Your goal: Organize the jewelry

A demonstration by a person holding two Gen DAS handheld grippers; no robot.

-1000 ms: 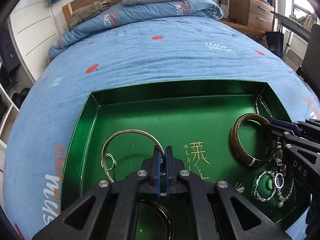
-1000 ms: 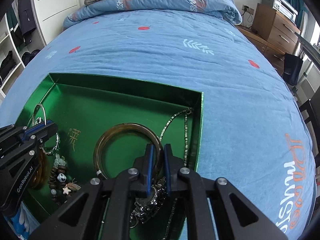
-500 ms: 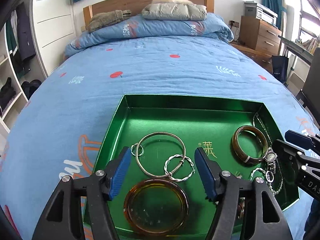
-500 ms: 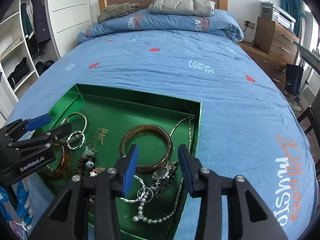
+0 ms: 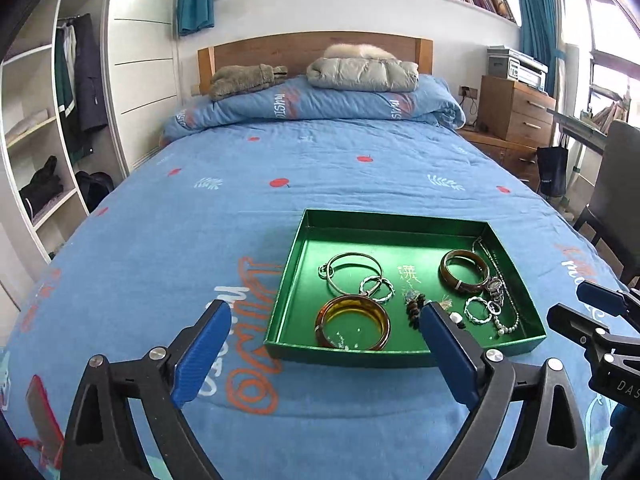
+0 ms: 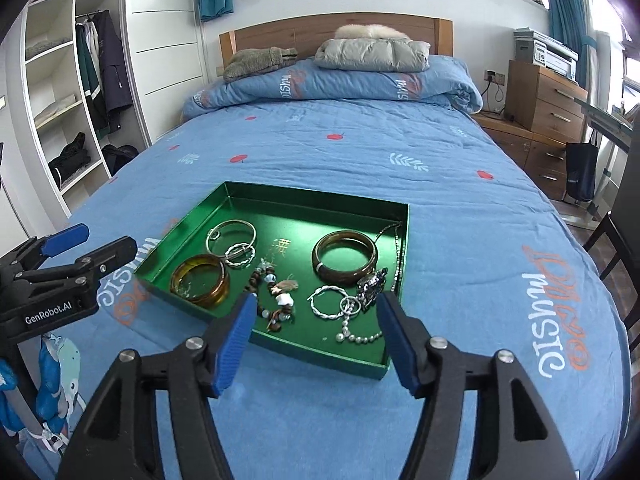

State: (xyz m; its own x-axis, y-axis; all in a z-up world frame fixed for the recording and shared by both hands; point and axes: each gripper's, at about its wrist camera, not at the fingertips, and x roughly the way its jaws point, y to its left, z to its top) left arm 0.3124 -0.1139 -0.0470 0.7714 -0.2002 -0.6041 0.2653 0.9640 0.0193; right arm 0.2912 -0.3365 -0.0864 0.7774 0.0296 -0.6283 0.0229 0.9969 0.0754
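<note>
the tray (image 6: 280, 203) lies on the bed (image 6: 460, 208). in it, three bangles (image 6: 200, 278) sit left, a bangle (image 6: 345, 257) right, beads (image 6: 272, 292) between, a chain (image 6: 398, 256) along the right wall.

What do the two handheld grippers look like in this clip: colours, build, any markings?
Both match. The left gripper and right gripper have black, angular frames with triangular cut-outs and round silver bolt heads at the pivots. The jaws carry blue ribbed pads. Seen side-on from the right wrist view, the left gripper's body bears white "GenRobot.AI" lettering; the right one shows "DAS" at the left wrist view's edge. No cables or sleeves are visible.
</note>
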